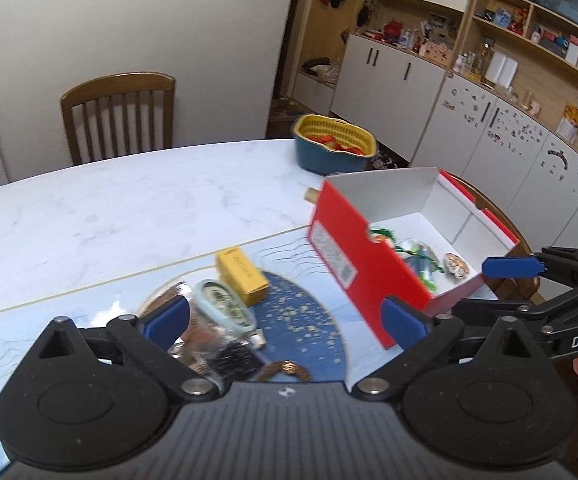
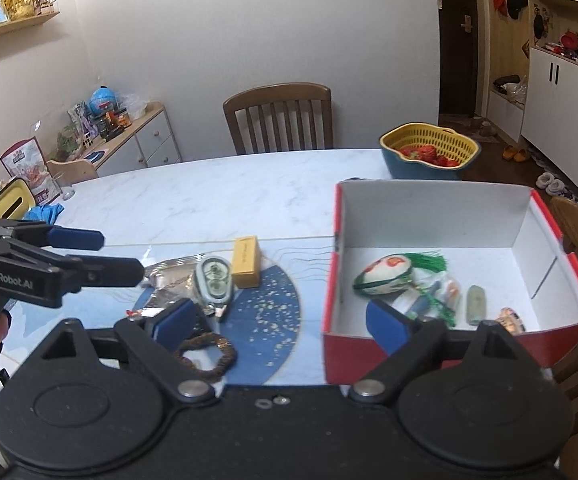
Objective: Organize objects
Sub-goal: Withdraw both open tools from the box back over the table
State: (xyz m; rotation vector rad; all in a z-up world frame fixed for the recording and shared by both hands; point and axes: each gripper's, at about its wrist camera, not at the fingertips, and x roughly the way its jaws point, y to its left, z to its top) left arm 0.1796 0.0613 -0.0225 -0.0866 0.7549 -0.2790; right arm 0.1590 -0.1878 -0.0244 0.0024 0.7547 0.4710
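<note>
**Red box part-filled; four items left on the mat**

Red box point(image 2: 441, 344) sits at the table's right end, holding roughly five small things: a painted egg-shaped ornament point(image 2: 385, 270), a green tube point(image 2: 476, 299) and others, blurred. Your yellow box point(image 2: 245, 255), oval case point(image 2: 213, 280), bead bracelet point(image 2: 209, 354) and foil packet point(image 2: 169, 276) await. Left gripper point(image 1: 285, 316) and right gripper point(image 2: 281, 320) stand wide, empty.

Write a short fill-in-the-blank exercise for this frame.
1. The yellow box lies on the ____, outside the red box.
2. The painted egg carries a ____ tassel.
3. The basket holding red fruit stands ____ the red box.
4. Both the left gripper and right gripper are ____.

Missing: table; green; behind; open
</note>
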